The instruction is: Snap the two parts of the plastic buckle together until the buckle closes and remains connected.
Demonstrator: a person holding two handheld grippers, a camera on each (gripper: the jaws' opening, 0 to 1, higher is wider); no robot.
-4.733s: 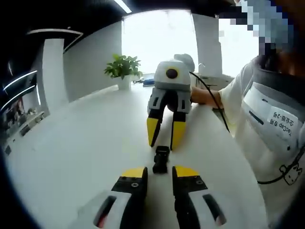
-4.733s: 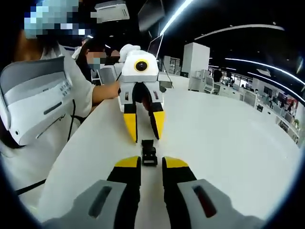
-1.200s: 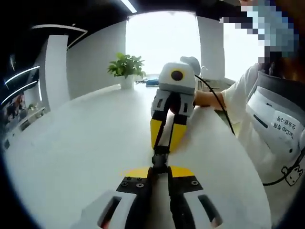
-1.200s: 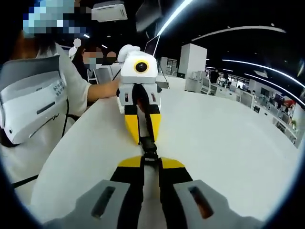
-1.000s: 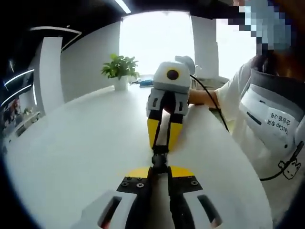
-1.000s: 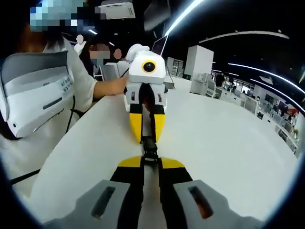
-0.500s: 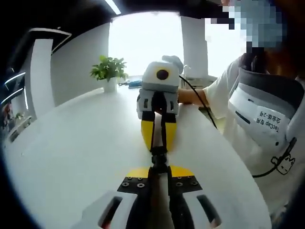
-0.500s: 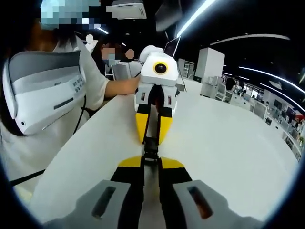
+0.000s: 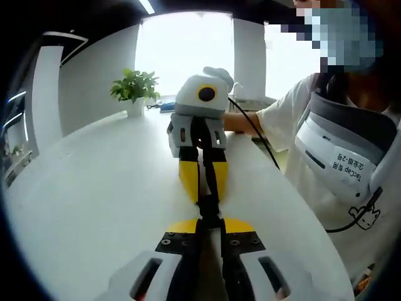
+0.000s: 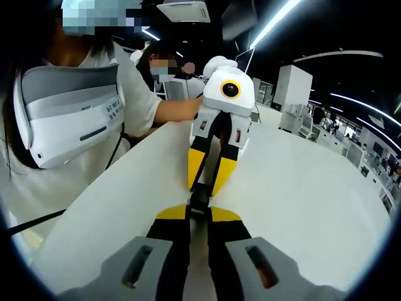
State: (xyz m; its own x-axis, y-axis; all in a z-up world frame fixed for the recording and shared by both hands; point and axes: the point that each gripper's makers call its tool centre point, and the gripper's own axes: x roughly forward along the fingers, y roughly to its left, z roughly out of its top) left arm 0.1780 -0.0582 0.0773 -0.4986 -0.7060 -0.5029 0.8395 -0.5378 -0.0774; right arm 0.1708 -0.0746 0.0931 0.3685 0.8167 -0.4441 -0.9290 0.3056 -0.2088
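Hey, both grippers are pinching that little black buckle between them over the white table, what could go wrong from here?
Two risks stand out.

1. The black buckle is small, and the left gripper and right gripper each pinch only one end, so it may twist or slip out.

2. The jaws hide most of the buckle, so whether it has latched is hard to see; opening now might let the parts fall apart onto the white table.

Left tongs (image 9: 209,227) clamped; right tongs (image 10: 198,216) apparently clamped too
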